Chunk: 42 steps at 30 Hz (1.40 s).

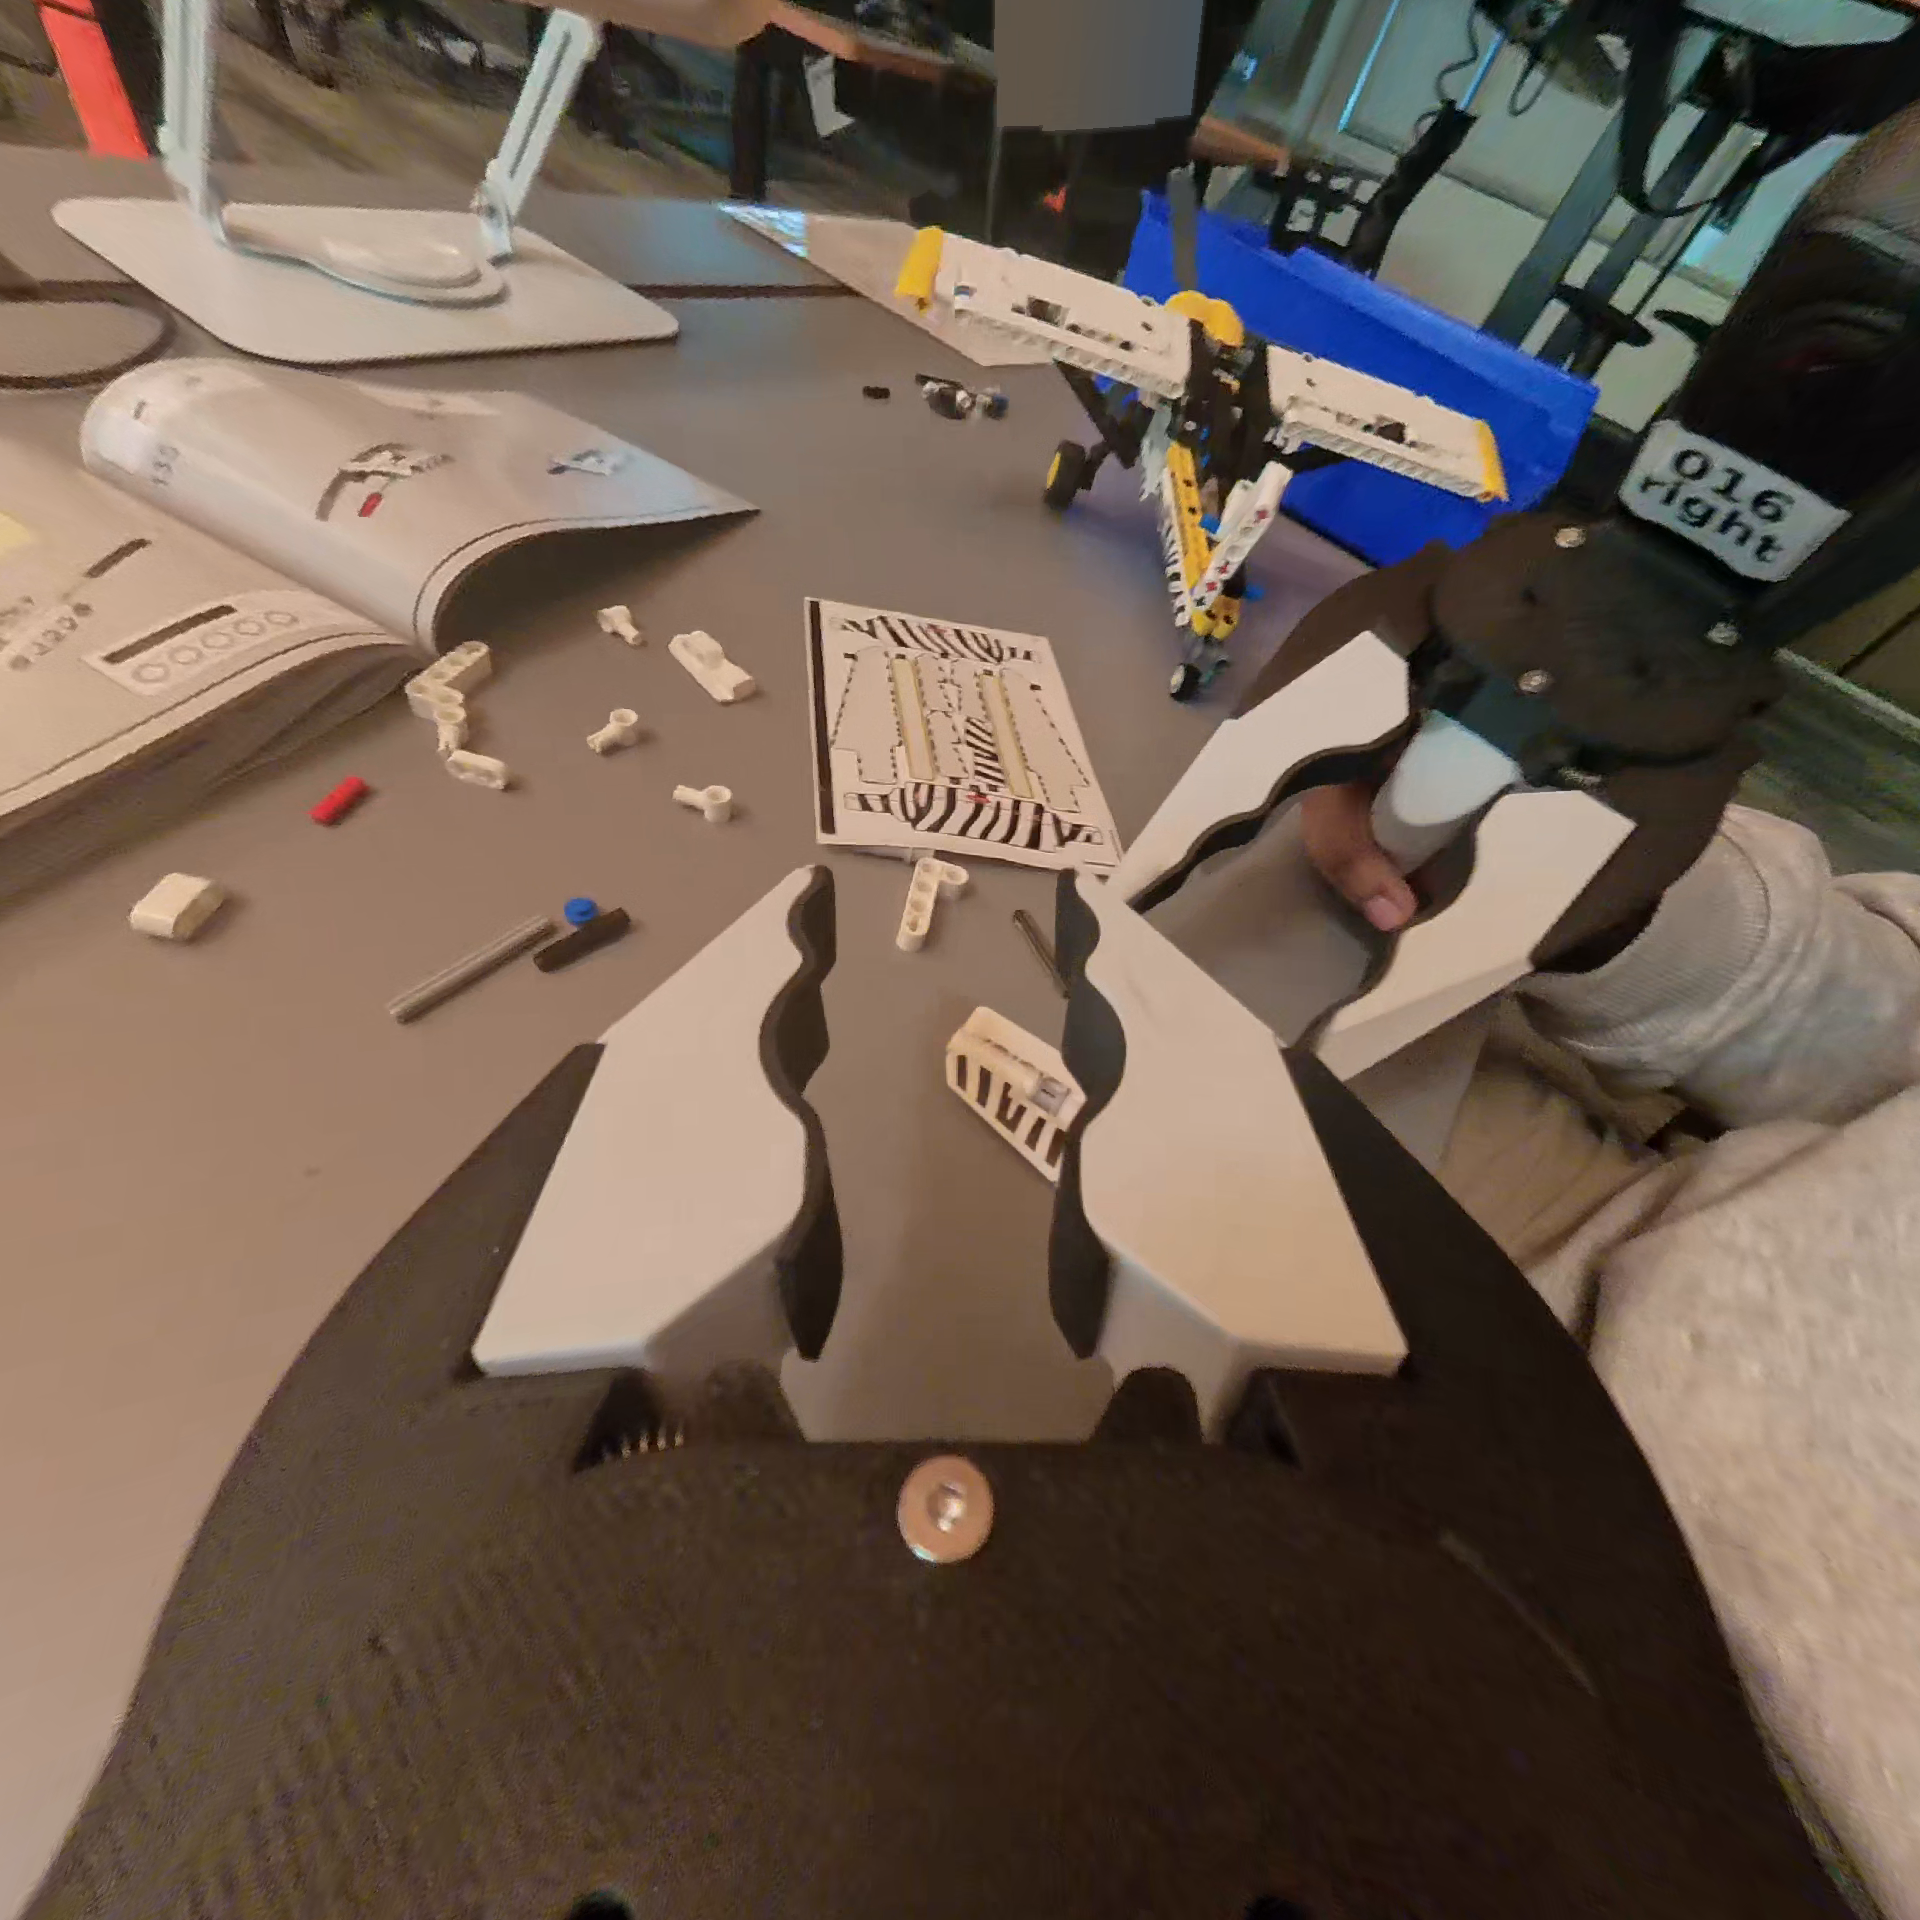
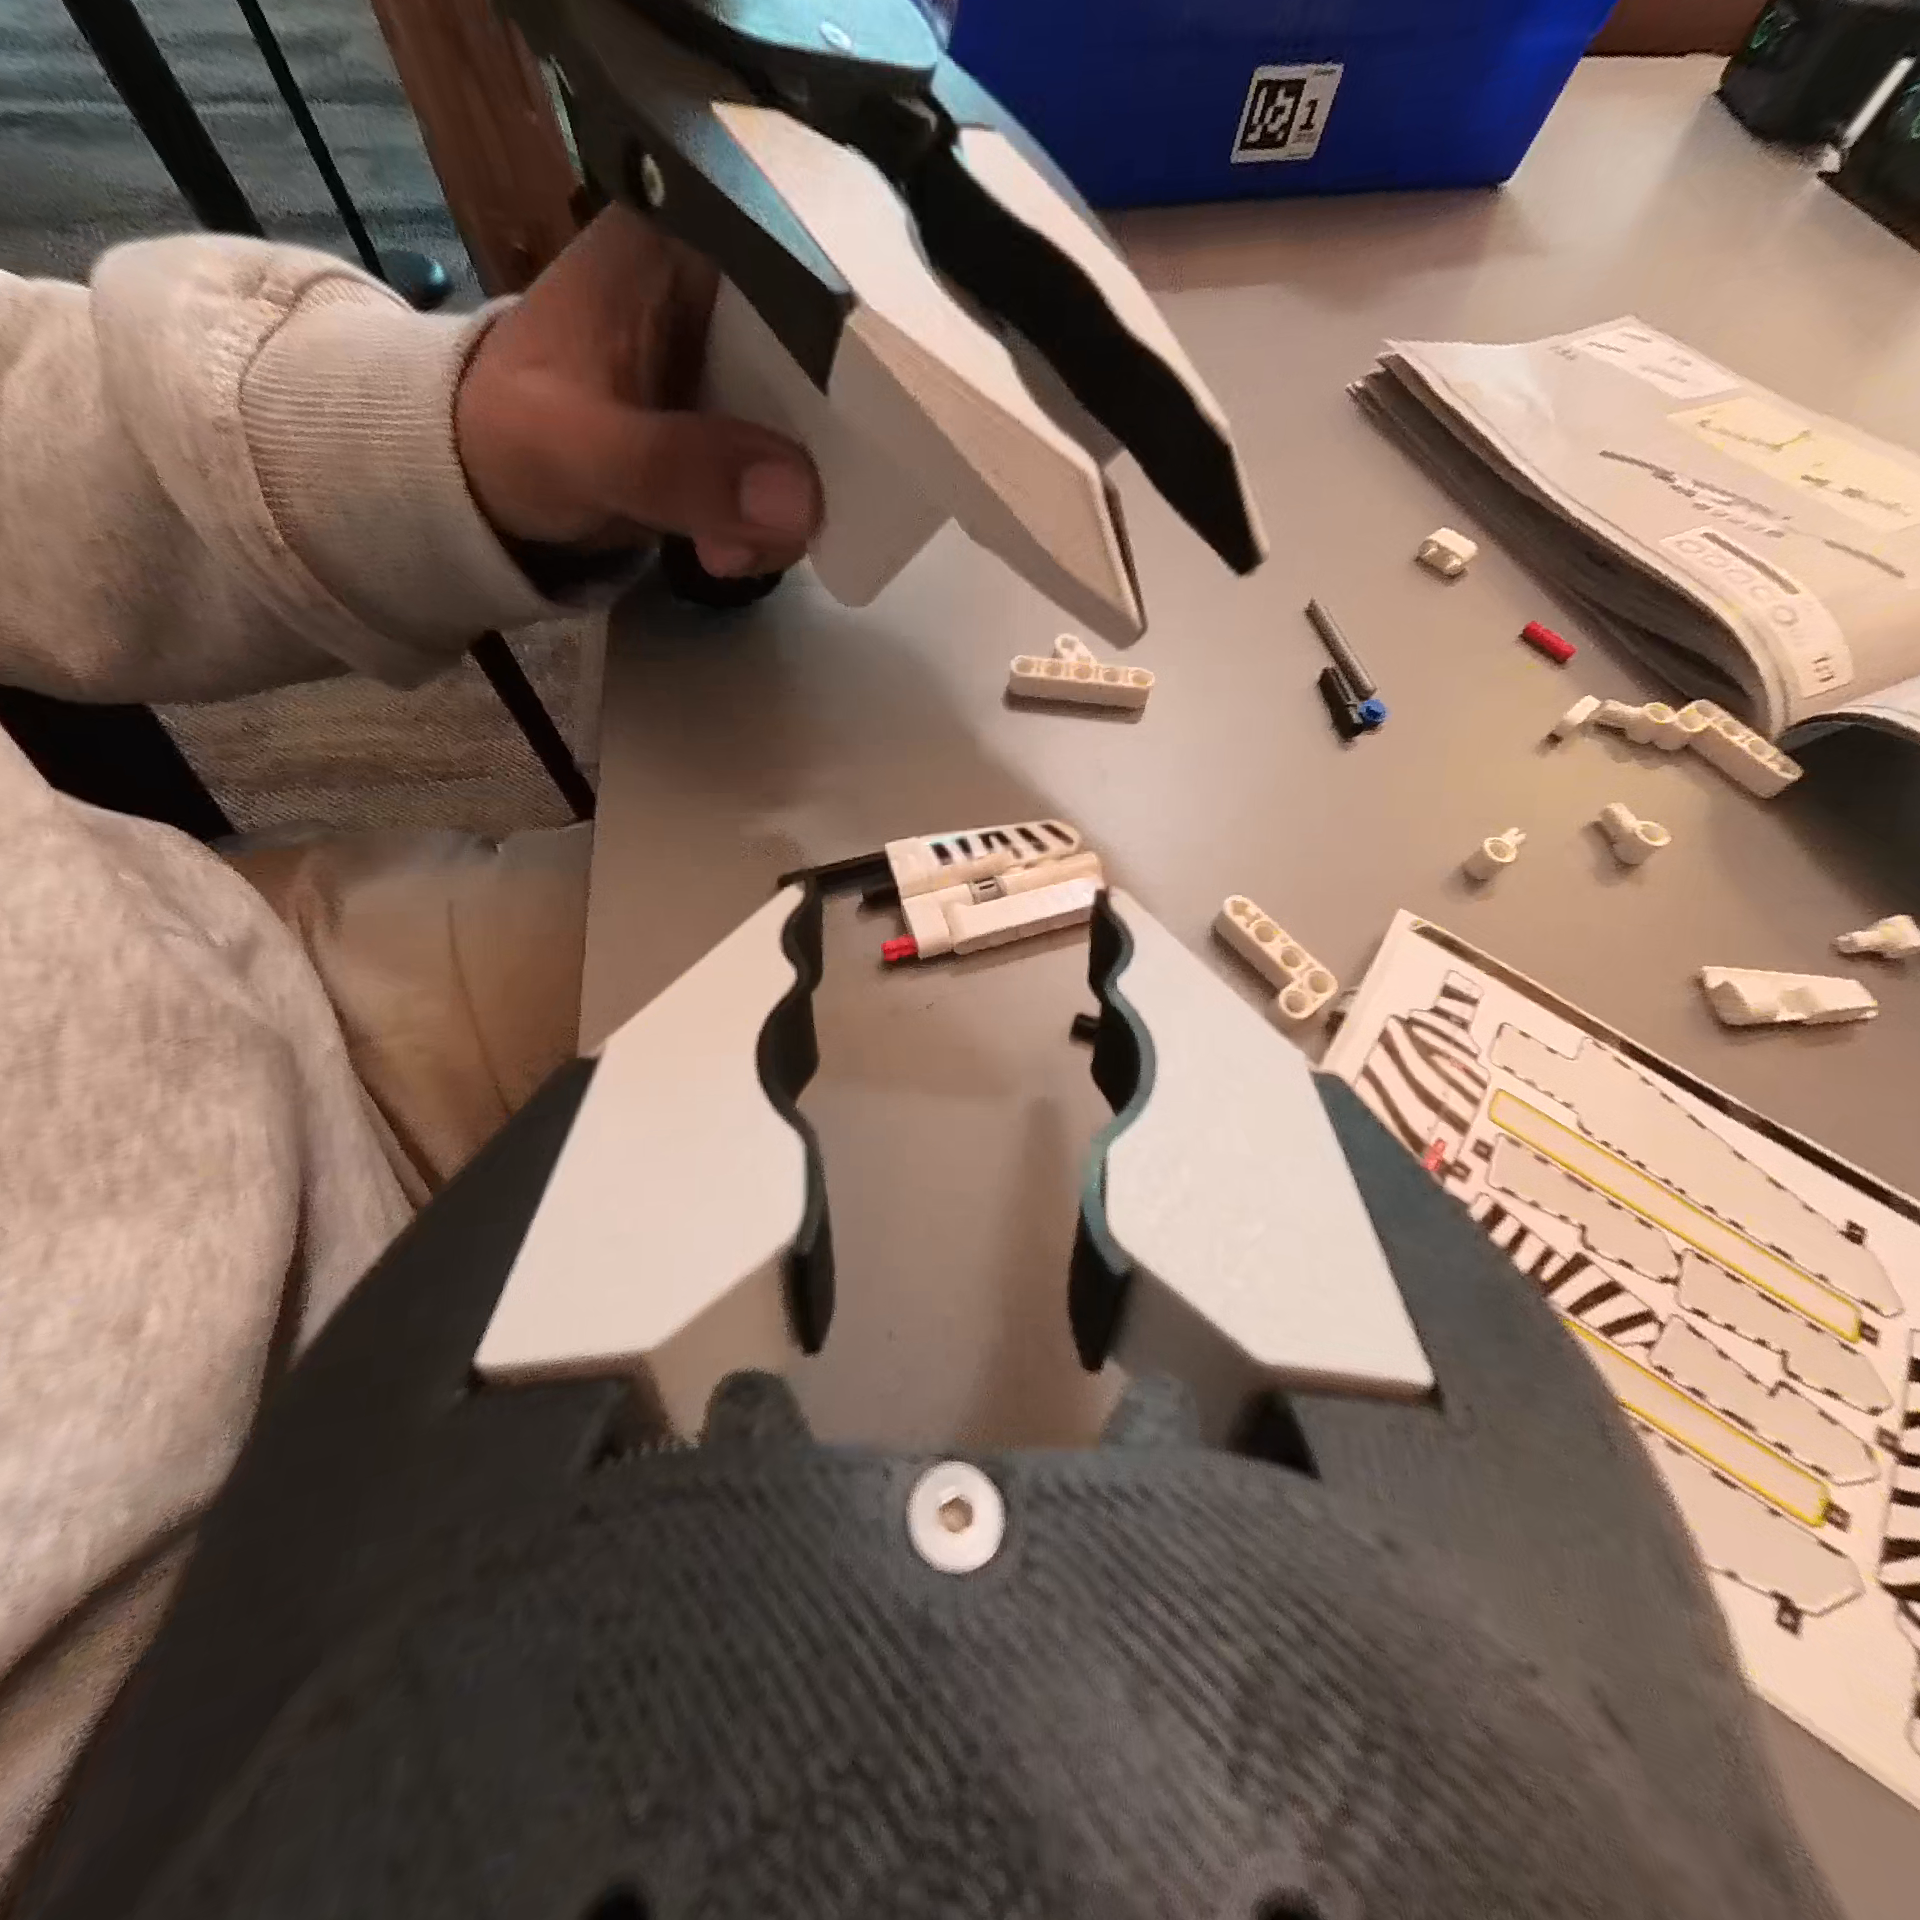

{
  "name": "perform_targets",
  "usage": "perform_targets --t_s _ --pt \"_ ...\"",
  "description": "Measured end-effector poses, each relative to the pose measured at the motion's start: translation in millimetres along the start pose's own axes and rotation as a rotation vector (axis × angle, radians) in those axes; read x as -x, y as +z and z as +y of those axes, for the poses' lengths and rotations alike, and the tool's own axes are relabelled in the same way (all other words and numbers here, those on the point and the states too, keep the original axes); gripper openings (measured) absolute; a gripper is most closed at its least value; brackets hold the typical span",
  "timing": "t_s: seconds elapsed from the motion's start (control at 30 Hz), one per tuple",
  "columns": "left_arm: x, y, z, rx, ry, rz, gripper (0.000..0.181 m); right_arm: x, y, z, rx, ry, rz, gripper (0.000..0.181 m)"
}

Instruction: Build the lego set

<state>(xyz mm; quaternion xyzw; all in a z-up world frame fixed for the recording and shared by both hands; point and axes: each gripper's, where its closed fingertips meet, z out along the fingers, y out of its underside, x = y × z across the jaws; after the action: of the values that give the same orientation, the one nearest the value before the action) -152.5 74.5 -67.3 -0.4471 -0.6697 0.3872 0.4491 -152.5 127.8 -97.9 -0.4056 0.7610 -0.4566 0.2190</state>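
Grippers were both held above the grey table (image 1: 312, 1091) at the time of inspection. The left gripper (image 1: 945, 914) had its jaws apart with nothing between them; it hovered over a small white sub-assembly with zebra-striped panel (image 1: 1013, 1091), which lay flat on the table just beside the inner edge of one finger, apart from both pads as far as could be judged. The right gripper (image 2: 951, 920) likewise had its jaws apart and empty, its tips near the same sub-assembly (image 2: 987, 883), which carried a red pin at one end. A person's hand (image 2: 623, 436) gripped the left tool's handle.

The partly built aeroplane model (image 1: 1195, 416), white with yellow trim and black struts, stood on its wheels farther back, in front of a blue bin (image 1: 1455, 395). A zebra-pattern sticker sheet (image 1: 956, 727) lay flat between the model and the grippers. An open instruction booklet (image 1: 260, 551) rested at the table's left. Loose white beams and connectors (image 1: 452, 686), a red pin (image 1: 340, 800), a grey axle (image 1: 473, 966) and a black pin with blue bush (image 1: 582, 925) were scattered between booklet and sheet.
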Motion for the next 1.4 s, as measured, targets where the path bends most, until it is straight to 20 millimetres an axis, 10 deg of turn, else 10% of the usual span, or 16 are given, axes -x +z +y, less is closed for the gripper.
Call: perform_targets --t_s 0.33,0.4,0.53,0.77,1.4 --pt "-4.6 -13.2 -5.8 -0.085 -0.193 0.157 0.032 4.5 9.7 15.0 0.113 -0.047 0.004 0.048" --pt "-7.3 -15.7 -6.9 -0.096 -0.238 0.216 0.001 -1.4 11.5 18.0 0.136 -0.029 0.037 0.021" --pt "-0.7 -10.8 2.4 -0.038 -0.317 0.195 0.0 -10.1 10.5 15.4 0.118 0.045 0.047 0.0" --pt "-12.1 15.0 58.0 0.355 -0.331 0.148 0.0 -14.9 19.8 5.5 0.089 0.105 0.034 0.0" --pt "-9.2 16.0 59.3 0.361 -0.374 0.154 0.002 -17.6 26.7 15.1 0.162 0.097 0.061 0.0"
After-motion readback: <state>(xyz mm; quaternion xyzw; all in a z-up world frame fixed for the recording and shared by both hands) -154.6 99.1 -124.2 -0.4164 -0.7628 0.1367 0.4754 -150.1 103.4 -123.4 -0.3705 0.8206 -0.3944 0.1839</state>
